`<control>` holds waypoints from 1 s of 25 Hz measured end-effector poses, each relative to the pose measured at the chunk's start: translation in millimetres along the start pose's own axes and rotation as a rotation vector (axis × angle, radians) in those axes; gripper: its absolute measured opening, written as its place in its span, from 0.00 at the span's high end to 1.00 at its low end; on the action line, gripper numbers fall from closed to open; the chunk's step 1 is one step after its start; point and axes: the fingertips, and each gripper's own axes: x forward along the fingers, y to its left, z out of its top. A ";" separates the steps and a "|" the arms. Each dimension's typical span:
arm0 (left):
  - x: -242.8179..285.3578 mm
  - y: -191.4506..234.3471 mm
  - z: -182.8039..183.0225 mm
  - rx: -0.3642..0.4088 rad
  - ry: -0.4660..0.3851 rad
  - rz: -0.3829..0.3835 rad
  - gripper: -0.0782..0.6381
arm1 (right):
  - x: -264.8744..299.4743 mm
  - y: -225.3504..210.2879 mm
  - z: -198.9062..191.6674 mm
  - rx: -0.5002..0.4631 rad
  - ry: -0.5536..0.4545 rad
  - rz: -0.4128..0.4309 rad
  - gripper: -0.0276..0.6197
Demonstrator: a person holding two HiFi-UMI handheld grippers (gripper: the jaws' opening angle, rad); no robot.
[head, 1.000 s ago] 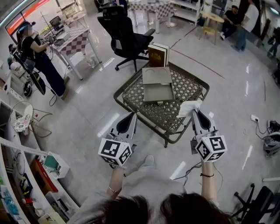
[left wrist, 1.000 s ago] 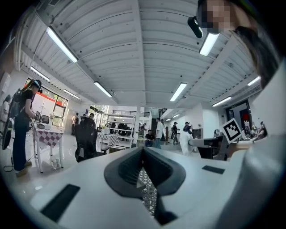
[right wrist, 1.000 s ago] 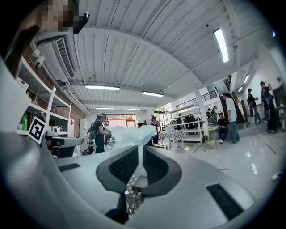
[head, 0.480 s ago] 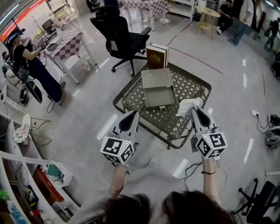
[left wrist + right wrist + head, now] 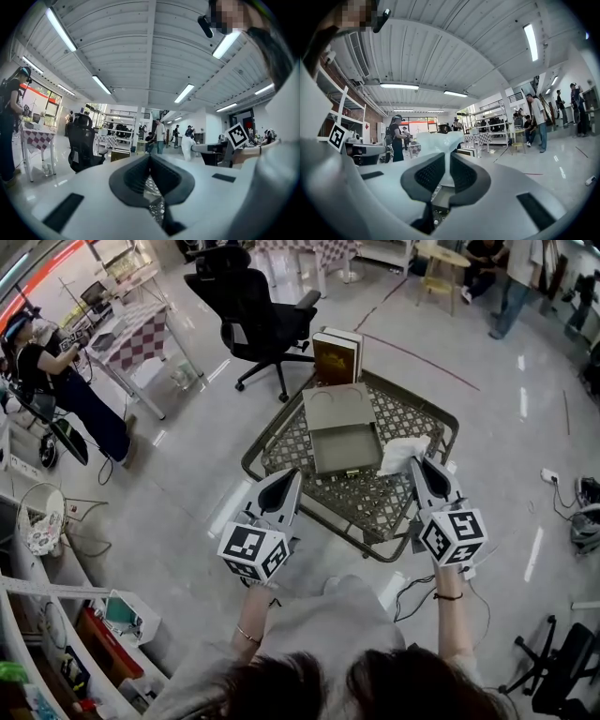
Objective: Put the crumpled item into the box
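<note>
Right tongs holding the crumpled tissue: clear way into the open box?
Probably yes. The box lies open on the lattice table with nothing over its tray, and the right tongs, shut on the crumpled tissue, hover just right of it.

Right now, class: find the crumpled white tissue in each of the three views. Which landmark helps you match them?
Head view: crumpled tissue right of centre, at the right tool's tip.
Left gripper view: small, right of centre.
Right gripper view: centre, gripped between the jaws.
Shared landmark: the upright books.
</note>
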 end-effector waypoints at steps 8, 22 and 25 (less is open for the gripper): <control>19.5 18.9 -20.3 -0.045 0.041 0.008 0.87 | 32.1 -7.0 -13.8 0.017 0.045 0.008 0.88; 79.3 45.2 -46.4 -0.126 0.110 0.046 0.87 | 106.1 -43.1 -32.5 0.044 0.132 0.065 0.88; 92.7 49.9 -51.4 -0.143 0.122 0.057 0.87 | 121.3 -49.1 -39.2 0.048 0.158 0.087 0.88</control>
